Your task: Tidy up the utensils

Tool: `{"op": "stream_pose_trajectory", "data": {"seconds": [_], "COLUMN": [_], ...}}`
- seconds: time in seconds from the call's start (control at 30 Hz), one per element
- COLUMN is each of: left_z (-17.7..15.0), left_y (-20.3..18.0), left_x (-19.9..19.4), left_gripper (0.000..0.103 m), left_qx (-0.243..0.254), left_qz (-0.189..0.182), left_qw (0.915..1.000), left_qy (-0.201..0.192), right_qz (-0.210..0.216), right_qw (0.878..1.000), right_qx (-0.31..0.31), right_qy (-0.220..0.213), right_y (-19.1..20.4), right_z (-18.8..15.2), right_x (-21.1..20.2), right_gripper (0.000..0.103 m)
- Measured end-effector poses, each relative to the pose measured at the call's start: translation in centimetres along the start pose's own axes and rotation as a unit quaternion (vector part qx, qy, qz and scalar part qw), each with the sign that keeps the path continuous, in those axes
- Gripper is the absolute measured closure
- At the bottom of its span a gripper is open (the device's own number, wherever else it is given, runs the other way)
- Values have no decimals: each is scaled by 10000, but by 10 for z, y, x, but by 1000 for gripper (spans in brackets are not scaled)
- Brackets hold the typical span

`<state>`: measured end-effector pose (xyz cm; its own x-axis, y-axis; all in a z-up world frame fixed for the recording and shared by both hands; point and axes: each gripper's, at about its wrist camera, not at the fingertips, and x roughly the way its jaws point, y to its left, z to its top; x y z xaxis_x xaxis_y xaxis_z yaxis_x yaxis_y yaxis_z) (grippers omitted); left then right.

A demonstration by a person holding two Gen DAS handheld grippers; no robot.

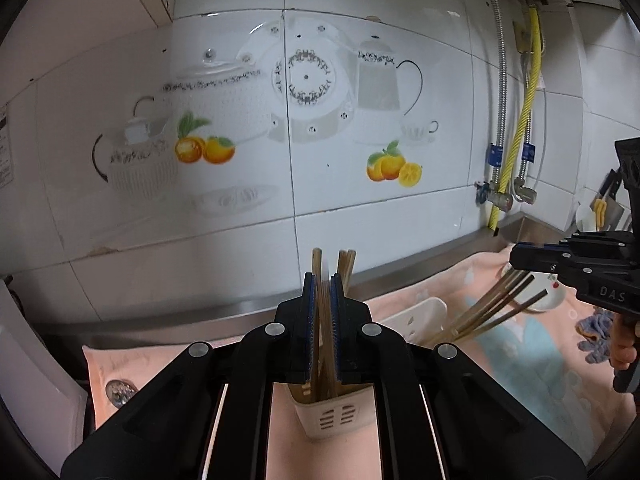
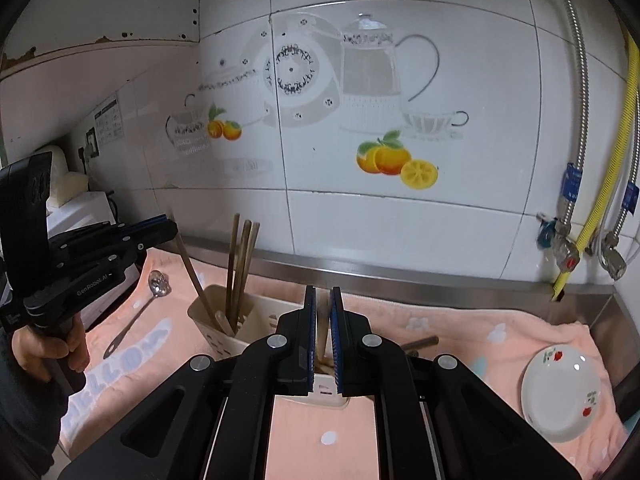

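Observation:
My left gripper is shut on a bundle of wooden chopsticks that stand in a cream utensil holder just below it. A second cream holder lies tilted to the right with several chopsticks fanning out of it. My right gripper is nearly shut with nothing between its pads, low over a holder's rim. In the right wrist view the upright holder with chopsticks stands at centre-left, with the left gripper beside it. A metal slotted spoon lies on the towel.
A peach towel covers the steel counter. A white saucer with red fruit print sits at the right. The tiled wall stands close behind. Pipes and valves are in the right corner. A blue cloth lies far right.

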<state>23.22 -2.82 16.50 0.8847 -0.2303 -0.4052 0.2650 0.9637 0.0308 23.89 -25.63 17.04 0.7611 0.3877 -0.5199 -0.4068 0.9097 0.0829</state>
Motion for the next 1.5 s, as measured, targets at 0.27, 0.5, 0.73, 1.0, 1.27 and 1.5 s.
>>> {"op": "stream_pose_trajectory", "data": {"seconds": [0.27,0.5,0.73,1.0,1.27,1.5], "left_z": [-13,-43,-72,-106,-129,-137], "left_y": [3,-7,-20,-33,-46,-46], "left_x": [-30,-61,-84,-97,-104,-112], "left_gripper": [50,24,5,5,5,5], "left_qx": [-180,-231,-227,-183,-96,-251], "left_qz": [91,107,215,302,451,516], "left_qw": [9997,9996,9995,9992,9985,9978], "left_qy": [-126,-100,-48,187,288,328], "right_qz": [-40,-134,-248,-473,-547,-573], "right_qw": [9998,9996,9993,9987,9983,9979], "right_qx": [121,122,210,135,170,297], "right_qy": [-125,-230,-205,-158,-63,-6], "right_y": [-2,11,20,35,42,43], "right_z": [-18,-61,-96,-128,-148,-160], "right_x": [-24,-53,-67,-75,-78,-82], "right_gripper": [75,55,35,18,16,13]}}
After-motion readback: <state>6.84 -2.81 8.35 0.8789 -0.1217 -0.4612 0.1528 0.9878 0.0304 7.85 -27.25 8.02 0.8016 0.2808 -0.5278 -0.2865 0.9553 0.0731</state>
